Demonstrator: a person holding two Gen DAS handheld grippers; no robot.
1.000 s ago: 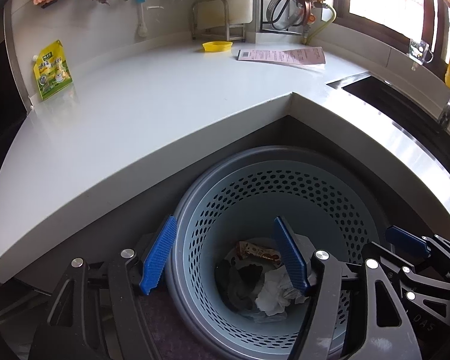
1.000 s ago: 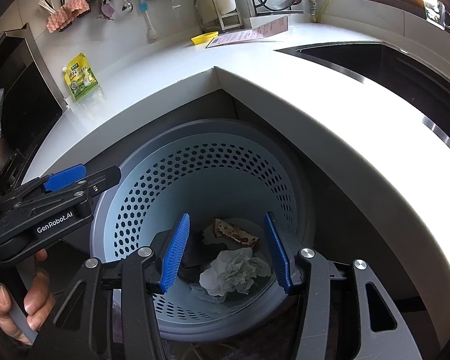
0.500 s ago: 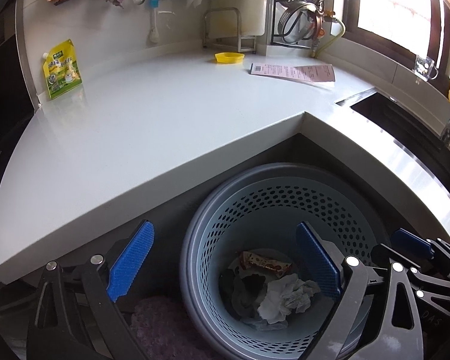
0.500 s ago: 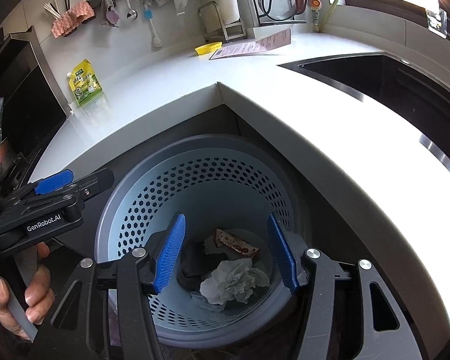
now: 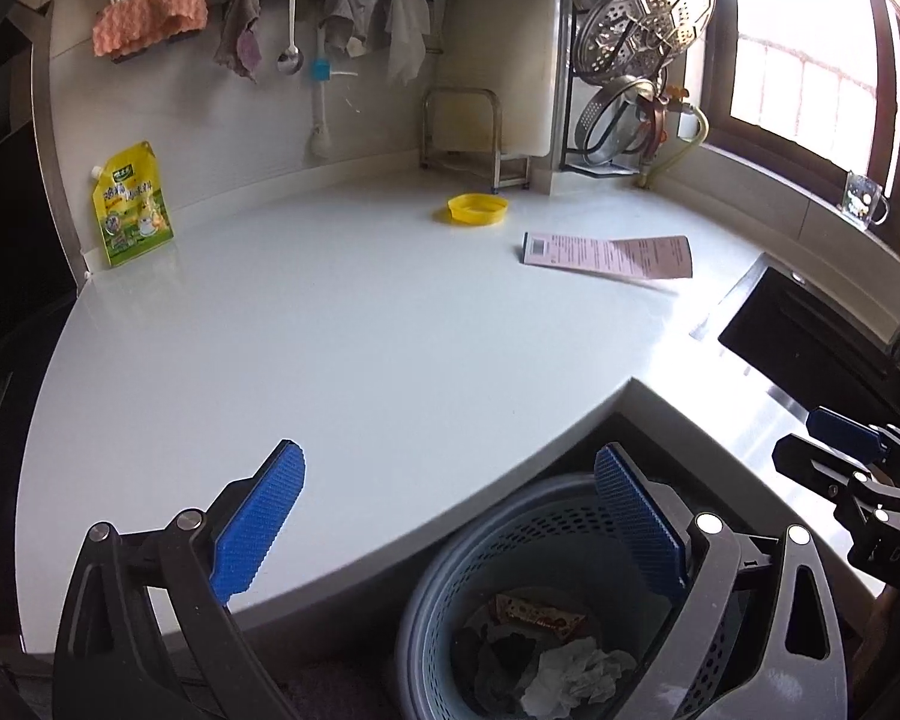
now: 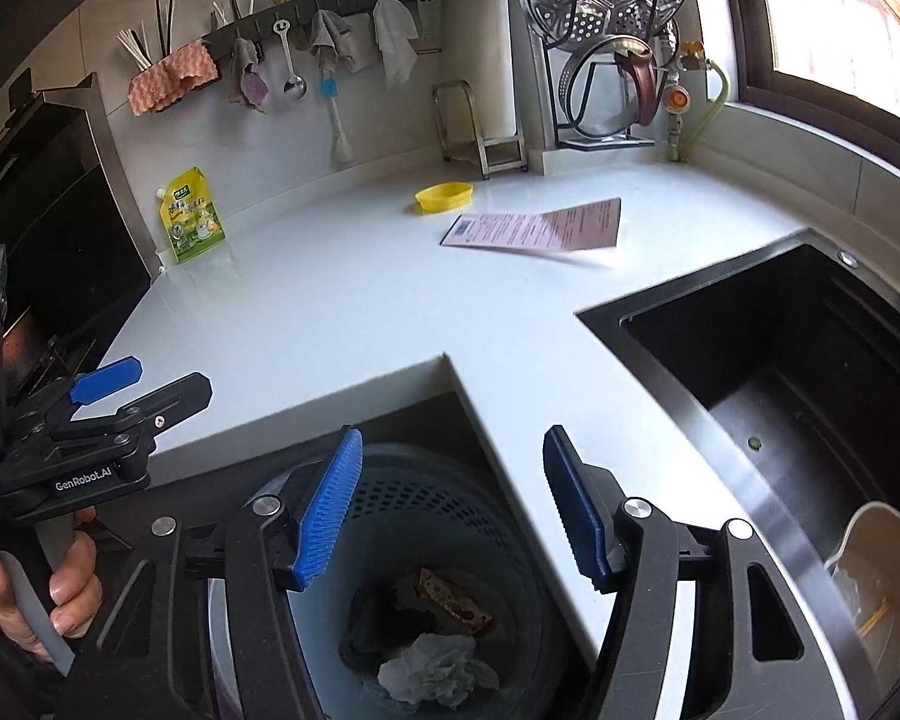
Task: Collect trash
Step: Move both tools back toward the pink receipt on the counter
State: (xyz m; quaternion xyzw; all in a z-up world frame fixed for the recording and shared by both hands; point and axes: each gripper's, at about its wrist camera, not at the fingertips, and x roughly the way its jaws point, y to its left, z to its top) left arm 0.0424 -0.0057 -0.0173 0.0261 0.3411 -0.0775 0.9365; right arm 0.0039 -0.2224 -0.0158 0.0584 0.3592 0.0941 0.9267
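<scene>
Closest to the lens, the left gripper is hanging with its blue pads spread wide and nothing between them, one pad over the white countertop and the other over the rim of the perforated blue bin. The right gripper is likewise standing apart and empty, both pads hovering above the bin. In the right wrist view, the person's left hand is wrapping its fingers around the left tool's handle at the lower left.

Inside the bin, a crumpled white tissue is lying beside a brown snack wrapper and some dark scraps.

Compared with a second ago, both grippers are sitting higher and tilted up: the bin is now filling only the bottom of each view, where it had taken up the middle, and the left jaws are spread wider than before.

Farther out on the countertop, a pink printed sheet is lying flat, with a yellow lid just behind it. A yellow-green pouch is leaning against the back wall at the left. To the right, the dark sink is sitting sunk into the counter.
</scene>
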